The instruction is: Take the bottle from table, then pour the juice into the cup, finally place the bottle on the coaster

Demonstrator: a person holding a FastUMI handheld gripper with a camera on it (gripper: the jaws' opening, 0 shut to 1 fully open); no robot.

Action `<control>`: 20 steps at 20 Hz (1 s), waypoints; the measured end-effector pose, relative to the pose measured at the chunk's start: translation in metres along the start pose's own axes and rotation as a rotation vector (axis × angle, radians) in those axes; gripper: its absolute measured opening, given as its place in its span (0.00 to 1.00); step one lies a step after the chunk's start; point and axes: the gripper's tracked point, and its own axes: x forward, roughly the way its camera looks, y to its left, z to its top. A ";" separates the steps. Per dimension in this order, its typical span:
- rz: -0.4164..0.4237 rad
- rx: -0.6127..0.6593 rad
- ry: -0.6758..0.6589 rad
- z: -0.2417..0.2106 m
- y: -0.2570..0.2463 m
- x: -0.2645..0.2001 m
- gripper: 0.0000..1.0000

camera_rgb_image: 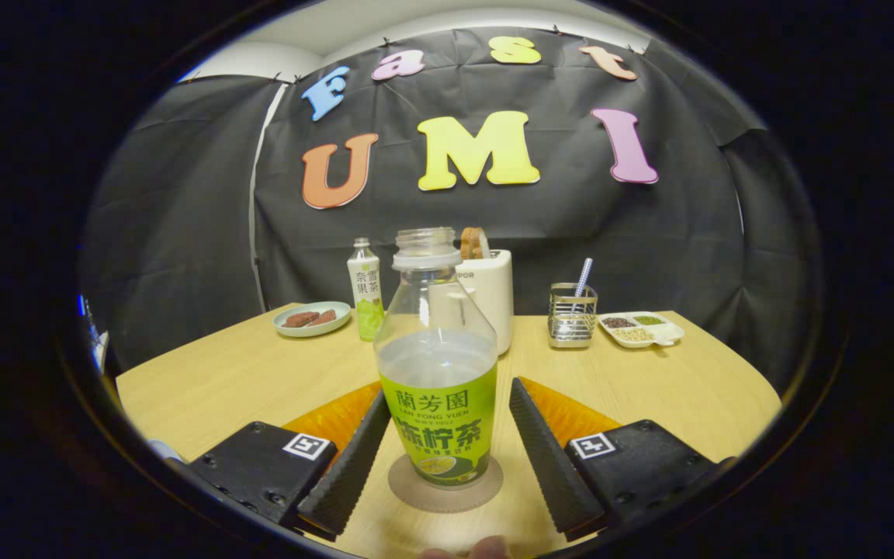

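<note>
Gripper fingers apart, seemingly clear of bottle, upright on coaster

Clear bottle with green label; brown round coaster; pale wood-grain counter; green plate; white box; blue-striped straw.

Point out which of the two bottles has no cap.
The large green-labelled bottle on the coaster, between the open gripper fingers, is uncapped. The slim bottle behind it, beside the plate, is capped.
</note>
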 end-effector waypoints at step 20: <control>-0.120 -0.004 -0.184 0.054 0.017 -0.191 1.00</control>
